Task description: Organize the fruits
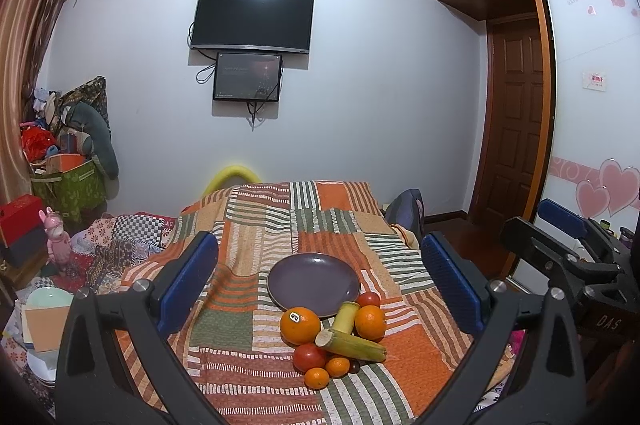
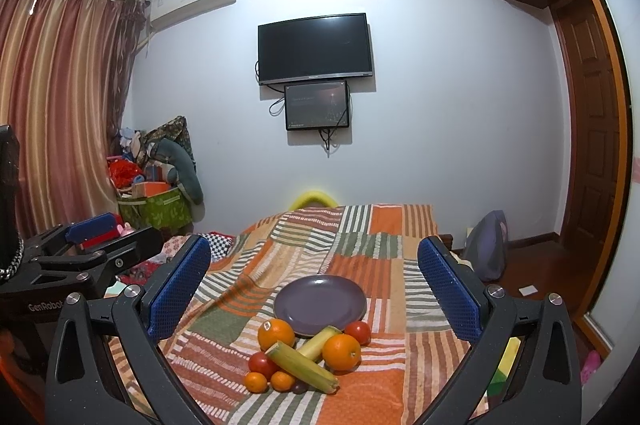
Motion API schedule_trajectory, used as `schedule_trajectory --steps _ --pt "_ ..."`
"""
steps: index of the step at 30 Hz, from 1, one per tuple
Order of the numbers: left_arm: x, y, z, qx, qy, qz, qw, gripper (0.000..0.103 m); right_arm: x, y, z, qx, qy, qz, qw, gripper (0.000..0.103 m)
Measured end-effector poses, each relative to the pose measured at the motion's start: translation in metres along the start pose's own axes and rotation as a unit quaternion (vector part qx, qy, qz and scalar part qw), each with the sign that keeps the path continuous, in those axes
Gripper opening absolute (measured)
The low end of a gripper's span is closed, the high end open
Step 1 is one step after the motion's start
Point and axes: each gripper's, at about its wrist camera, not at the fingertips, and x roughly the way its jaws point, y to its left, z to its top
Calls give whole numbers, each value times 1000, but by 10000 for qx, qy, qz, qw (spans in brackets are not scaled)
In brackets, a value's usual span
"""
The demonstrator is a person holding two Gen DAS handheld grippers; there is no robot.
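An empty purple plate (image 1: pixel 314 283) (image 2: pixel 320 299) lies on a striped patchwork cloth. Just in front of it sits a heap of fruit: two large oranges (image 1: pixel 300 324) (image 2: pixel 276 333), one with a sticker, two tomatoes (image 1: pixel 309 357) (image 2: pixel 358 331), two small tangerines (image 1: pixel 317 378) (image 2: pixel 256 381), a dark round fruit, and two yellow-green cane pieces (image 1: pixel 352 344) (image 2: pixel 302 367). My left gripper (image 1: pixel 320 277) hangs open above and short of the heap, holding nothing. My right gripper (image 2: pixel 316 281) is open too, empty, at about the same distance. Each gripper shows at the edge of the other's view.
The cloth (image 1: pixel 256 225) covers a raised surface that drops off left and right. Patterned bedding and a pink toy (image 1: pixel 58 245) lie to the left. A wardrobe (image 1: pixel 592 105) and a door (image 1: pixel 516 121) stand on the right, a television (image 2: pixel 316 49) on the far wall.
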Motion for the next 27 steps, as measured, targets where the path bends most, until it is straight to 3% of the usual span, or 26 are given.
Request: schedule_trajectory --steps 12,16,22,27 --pt "16 2 -8 33 256 137 9996 102 11 0 -6 -40 129 50 9999 103" --pt "27 5 -13 104 429 170 9989 88 23 -4 -14 -27 327 56 9994 102" --pt "54 15 -28 147 851 138 9962 73 46 -12 -37 -95 839 104 9964 81" --pt "83 27 -51 135 1429 81 9896 60 68 -16 -64 -150 1460 254 9888 67"
